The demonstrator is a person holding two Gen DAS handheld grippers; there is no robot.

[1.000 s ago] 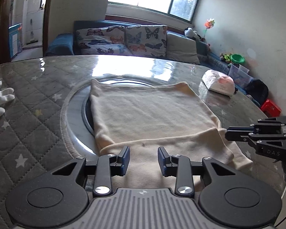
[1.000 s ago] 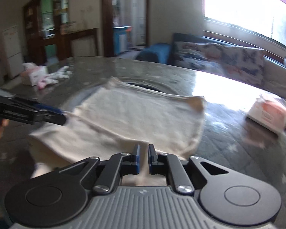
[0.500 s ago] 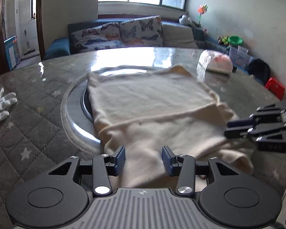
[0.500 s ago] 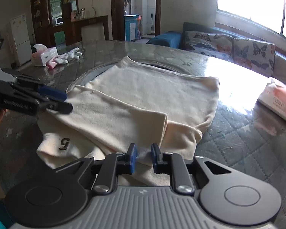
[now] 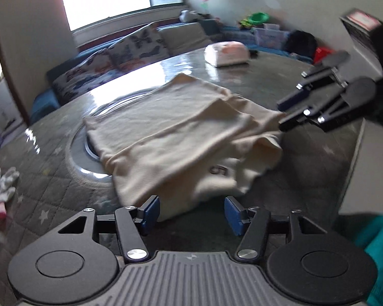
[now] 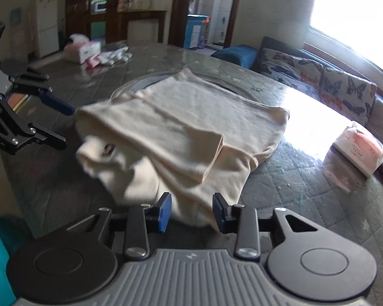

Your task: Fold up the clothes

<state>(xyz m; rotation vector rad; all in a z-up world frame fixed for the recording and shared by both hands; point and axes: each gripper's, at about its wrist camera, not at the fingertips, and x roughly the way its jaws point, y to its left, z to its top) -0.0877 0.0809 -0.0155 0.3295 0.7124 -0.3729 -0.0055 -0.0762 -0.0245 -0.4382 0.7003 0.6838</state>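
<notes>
A cream garment [image 5: 181, 127] lies partly folded on the round table, its near part bunched, with a dark "5" mark [image 5: 218, 170] showing. It also shows in the right wrist view [image 6: 191, 132]. My left gripper [image 5: 191, 213] is open and empty, just short of the garment's near edge. My right gripper [image 6: 191, 213] is open and empty at the garment's near right corner. The right gripper also shows at the right of the left wrist view [image 5: 283, 114], and the left gripper at the left of the right wrist view [image 6: 66, 125].
The table has a quilted grey cover [image 5: 51, 178] under glass and a round centre plate [image 5: 89, 168]. A tissue pack [image 5: 227, 53] lies at the far right. White gloves [image 5: 3, 187] lie at the left. A sofa with butterfly cushions [image 6: 319, 81] stands behind.
Both grippers have opened wider and pulled back toward the table's near edge. The garment's near part has dropped and lies bunched, with the "5" mark now showing in the left wrist view.
</notes>
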